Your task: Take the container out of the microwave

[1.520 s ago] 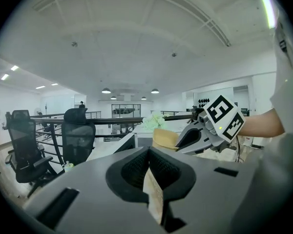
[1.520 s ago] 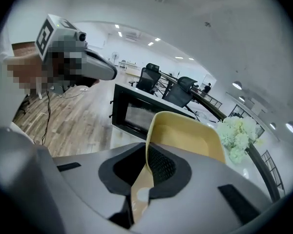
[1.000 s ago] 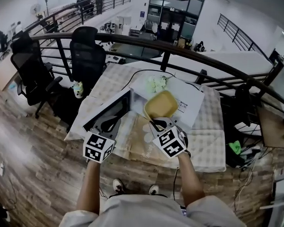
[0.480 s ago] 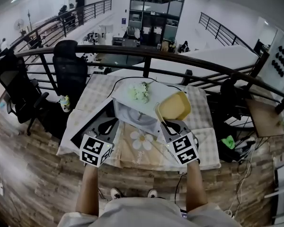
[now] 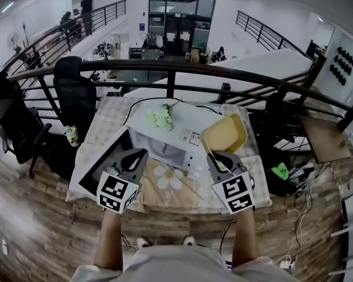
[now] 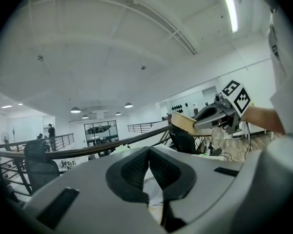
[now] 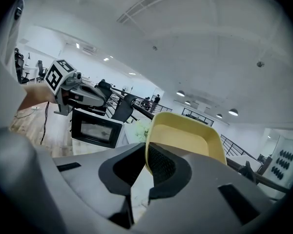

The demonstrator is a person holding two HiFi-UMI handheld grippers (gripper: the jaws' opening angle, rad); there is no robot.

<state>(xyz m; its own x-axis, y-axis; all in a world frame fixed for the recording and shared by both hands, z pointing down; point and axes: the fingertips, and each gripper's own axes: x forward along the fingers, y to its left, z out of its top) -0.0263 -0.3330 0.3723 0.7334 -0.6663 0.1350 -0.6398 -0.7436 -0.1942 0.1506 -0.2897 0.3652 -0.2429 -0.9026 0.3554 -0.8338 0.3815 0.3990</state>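
- The counter (image 5: 106, 117) carries the microwave (image 5: 191, 121), its door (image 5: 103, 164) standing open.
- The yellow container (image 5: 225, 135) is outside it, held aloft to its right.
- The right hand-held gripper (image 5: 215, 156) pinches the container's rim.
- The left hand-held gripper (image 5: 138, 155), closed and empty, hangs by the door.

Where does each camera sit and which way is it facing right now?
Head view: on the person's head, looking steeply down at the open microwave; both forearms, left gripper and right gripper show.
Left gripper view: on the left gripper, tilted up toward the ceiling, facing rightward; its shut, empty jaws and the right forearm show.
Right gripper view: on the right gripper, facing left toward the microwave; its jaws clamp the yellow container.
Shared: each gripper view sees the other gripper; all three show the container.
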